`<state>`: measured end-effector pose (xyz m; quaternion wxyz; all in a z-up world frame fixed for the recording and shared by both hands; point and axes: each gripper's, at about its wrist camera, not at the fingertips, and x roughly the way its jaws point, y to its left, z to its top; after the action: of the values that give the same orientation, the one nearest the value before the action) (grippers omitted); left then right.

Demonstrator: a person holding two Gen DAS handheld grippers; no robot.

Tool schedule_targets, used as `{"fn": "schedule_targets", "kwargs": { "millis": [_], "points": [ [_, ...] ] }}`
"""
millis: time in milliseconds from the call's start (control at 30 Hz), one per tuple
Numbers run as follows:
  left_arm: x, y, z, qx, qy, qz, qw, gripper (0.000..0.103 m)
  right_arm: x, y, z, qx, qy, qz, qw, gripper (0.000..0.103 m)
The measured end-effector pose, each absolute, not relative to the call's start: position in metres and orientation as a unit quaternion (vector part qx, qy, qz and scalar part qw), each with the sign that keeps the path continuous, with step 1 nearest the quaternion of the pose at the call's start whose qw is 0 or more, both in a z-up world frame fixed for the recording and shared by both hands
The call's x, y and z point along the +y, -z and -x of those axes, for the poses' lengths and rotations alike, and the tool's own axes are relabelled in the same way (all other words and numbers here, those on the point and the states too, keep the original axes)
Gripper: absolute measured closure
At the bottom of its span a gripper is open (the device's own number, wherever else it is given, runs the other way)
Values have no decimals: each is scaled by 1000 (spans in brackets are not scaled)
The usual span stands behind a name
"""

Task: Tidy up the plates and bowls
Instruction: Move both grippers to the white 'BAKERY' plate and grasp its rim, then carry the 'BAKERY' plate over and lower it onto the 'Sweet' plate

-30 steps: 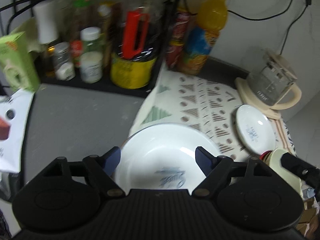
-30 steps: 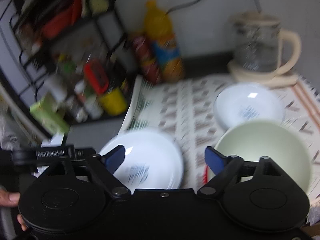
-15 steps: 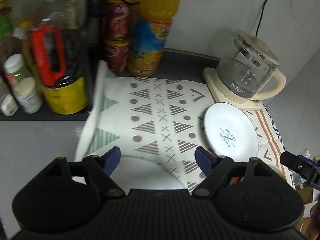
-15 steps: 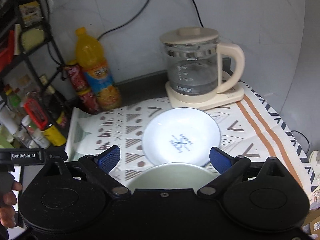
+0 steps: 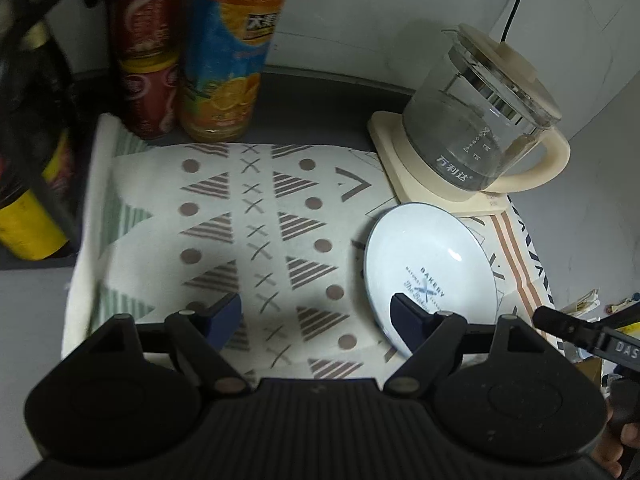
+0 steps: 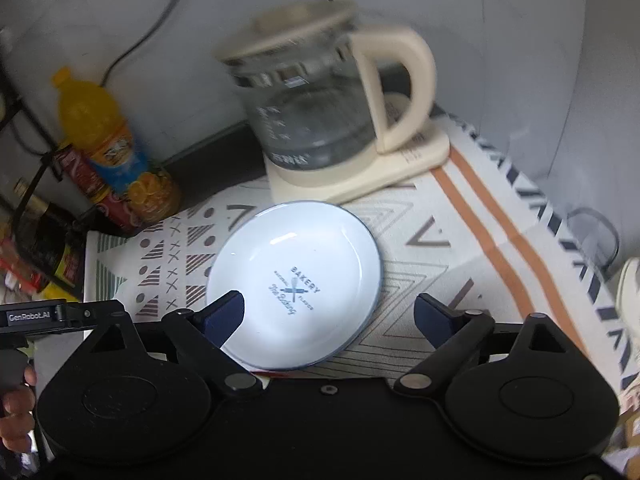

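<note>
Both grippers are spread wide with nothing between the fingers. The left gripper (image 5: 318, 316) hangs over the patterned cloth (image 5: 248, 216), and the right gripper (image 6: 330, 314) sits just above the white Bakery plate (image 6: 294, 280). That plate lies flat on the cloth, right beside the glass kettle (image 6: 320, 108), with the orange juice bottle (image 6: 116, 152) off to the left.

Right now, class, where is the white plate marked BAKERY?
In both wrist views the white plate lies on the patterned cloth, just in front of the glass kettle and right of the orange juice bottle.
</note>
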<state>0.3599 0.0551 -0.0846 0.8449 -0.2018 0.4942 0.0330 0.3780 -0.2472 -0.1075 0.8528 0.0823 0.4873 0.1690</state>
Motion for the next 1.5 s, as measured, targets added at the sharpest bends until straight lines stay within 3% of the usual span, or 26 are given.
{"fn": "schedule_targets", "kwargs": {
  "millis": [300,367,533,633,900,1000,1100,1500],
  "points": [
    [40,109,-397,511,7,211,833,28,-258,149,-412,536,-167,-120,819,37],
    [37,115,-402,516,12,210,830,34,-259,157,-417,544,-171,-125,812,42],
    [32,133,-416,535,22,230,813,63,-258,178,-427,568,-177,-129,794,61],
    [29,140,-423,543,23,238,805,73,-260,187,-433,582,-184,-151,778,70],
    [22,158,-435,557,26,257,789,85,-262,198,-449,595,-195,-158,764,75],
    [20,165,-435,559,24,257,788,87,-261,199,-454,596,-201,-165,760,77],
    [18,166,-434,556,21,250,792,89,-260,199,-456,598,-193,-153,763,89],
    [19,130,-423,527,20,242,814,89,-253,165,-448,559,-202,-121,795,92]
  ]
}}
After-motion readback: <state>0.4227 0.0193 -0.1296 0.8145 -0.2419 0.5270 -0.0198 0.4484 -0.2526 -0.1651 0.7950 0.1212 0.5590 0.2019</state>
